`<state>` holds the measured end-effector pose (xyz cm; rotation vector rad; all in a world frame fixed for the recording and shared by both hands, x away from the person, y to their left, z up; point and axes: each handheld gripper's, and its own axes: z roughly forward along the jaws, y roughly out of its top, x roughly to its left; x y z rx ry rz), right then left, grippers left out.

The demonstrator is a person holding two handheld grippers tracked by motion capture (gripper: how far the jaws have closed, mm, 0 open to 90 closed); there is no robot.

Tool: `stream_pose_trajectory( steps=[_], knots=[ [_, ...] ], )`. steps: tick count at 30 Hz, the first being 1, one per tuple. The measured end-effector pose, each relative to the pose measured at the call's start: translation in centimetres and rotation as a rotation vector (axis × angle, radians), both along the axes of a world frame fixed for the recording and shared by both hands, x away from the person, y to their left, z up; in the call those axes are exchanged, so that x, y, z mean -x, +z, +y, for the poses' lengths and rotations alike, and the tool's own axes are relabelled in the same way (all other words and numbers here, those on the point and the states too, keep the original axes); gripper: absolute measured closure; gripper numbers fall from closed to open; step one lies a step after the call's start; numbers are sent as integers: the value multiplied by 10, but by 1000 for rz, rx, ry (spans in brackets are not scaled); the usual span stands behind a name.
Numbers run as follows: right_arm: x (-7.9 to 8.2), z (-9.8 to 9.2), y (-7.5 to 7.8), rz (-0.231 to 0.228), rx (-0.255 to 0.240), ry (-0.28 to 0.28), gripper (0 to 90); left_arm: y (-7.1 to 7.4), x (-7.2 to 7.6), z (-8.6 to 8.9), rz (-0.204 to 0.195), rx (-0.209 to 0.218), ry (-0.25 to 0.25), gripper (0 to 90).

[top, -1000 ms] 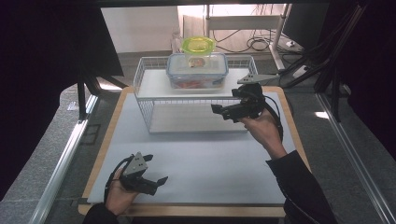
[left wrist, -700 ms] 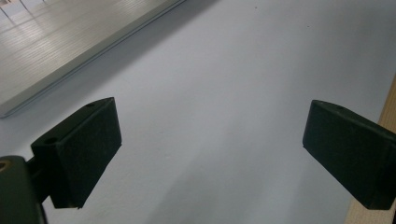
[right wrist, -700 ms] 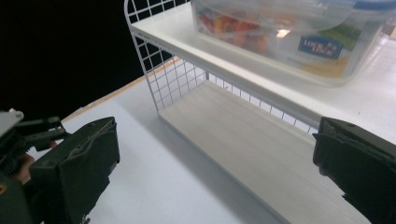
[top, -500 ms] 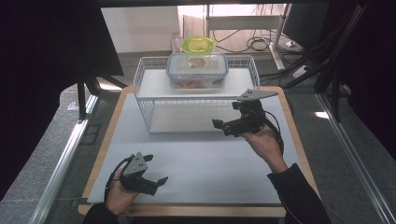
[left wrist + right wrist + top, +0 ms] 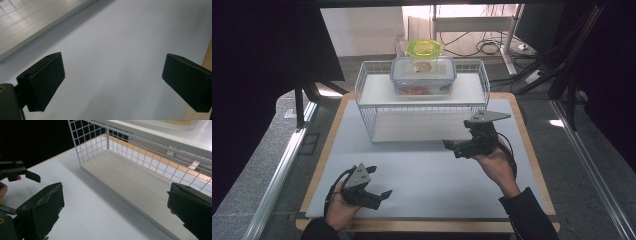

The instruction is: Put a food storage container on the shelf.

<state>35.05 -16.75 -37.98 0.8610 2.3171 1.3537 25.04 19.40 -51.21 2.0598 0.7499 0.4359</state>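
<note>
The clear food container with a blue-rimmed lid is seen on the top shelf of the white wire rack, at the far middle of the bench. Red and orange contents can be made out through its wall, though what they are cannot be told. A yellow-green lidded cup is seen just behind the container, touching or nearly touching it in the high view. The lower shelf of the rack is bare pale board, and in the right gripper view it runs across the frame behind the wire grid.

The right gripper is held above the white bench surface just in front of the rack's right half, well below and apart from the container. Its fingers are spread wide with nothing between them, and they are pointed toward the rack's lower shelf.

The left gripper is held low over the near left part of the bench, well apart from the rack and from the right gripper. Its fingers are likewise spread wide, and bare white surface is seen between them, with the wooden bench edge at the right of that view.
</note>
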Motion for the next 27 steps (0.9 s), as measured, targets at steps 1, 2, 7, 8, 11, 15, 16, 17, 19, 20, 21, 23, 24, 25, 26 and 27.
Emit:
stream_pose_trajectory(
  steps=[1, 2, 7, 8, 11, 15, 16, 17, 19, 20, 21, 23, 24, 25, 26, 27],
  knots=[
    [0, -1, -2, 0, 1, -2, 8, 0, 0, 0, 0, 0, 0, 42],
    [1, -2, -4, 2, 2, -4, 9, 0, 0, 0, -1, 1, 0, 42],
    [5, -6, -14, 2, 7, -10, 8, 0, 0, 0, 1, -2, -3, 42],
    [6, -6, -16, 1, 8, -10, 8, 0, 0, 0, 0, -2, -3, 42],
    [9, -8, -21, -3, 17, -12, 8, 0, 0, 0, 2, -3, -2, 42],
    [12, -10, -26, -11, 31, -20, 1, 0, 0, -1, 5, -2, -2, 43],
    [13, -11, -27, -11, 35, -22, 0, 0, 0, -1, 5, -3, -2, 43],
    [14, -11, -28, -12, 38, -26, 0, 0, 0, -1, 4, -3, -2, 43],
    [16, -12, -31, -15, 49, -31, 0, 0, 1, -1, 5, -1, -3, 43],
    [17, -13, -32, -14, 54, -34, 0, 0, 1, -1, 5, -2, -3, 43],
    [18, -13, -33, -12, 58, -35, 0, -1, 0, -1, 5, -1, -3, 43],
    [20, -15, -36, -9, 63, -34, 0, 0, 0, -1, 5, -5, -5, 43],
    [21, -15, -37, -9, 64, -33, 0, 0, 0, -1, 4, -5, -5, 43],
    [23, -16, -39, -3, 65, -32, 0, 0, 0, -1, 4, -5, -4, 43],
    [24, -17, -40, -1, 64, -32, 0, 0, 0, -1, 4, -5, -4, 43],
    [25, -18, -41, -2, 66, -31, 0, 0, 1, -1, 4, -5, -4, 43]
  ],
)
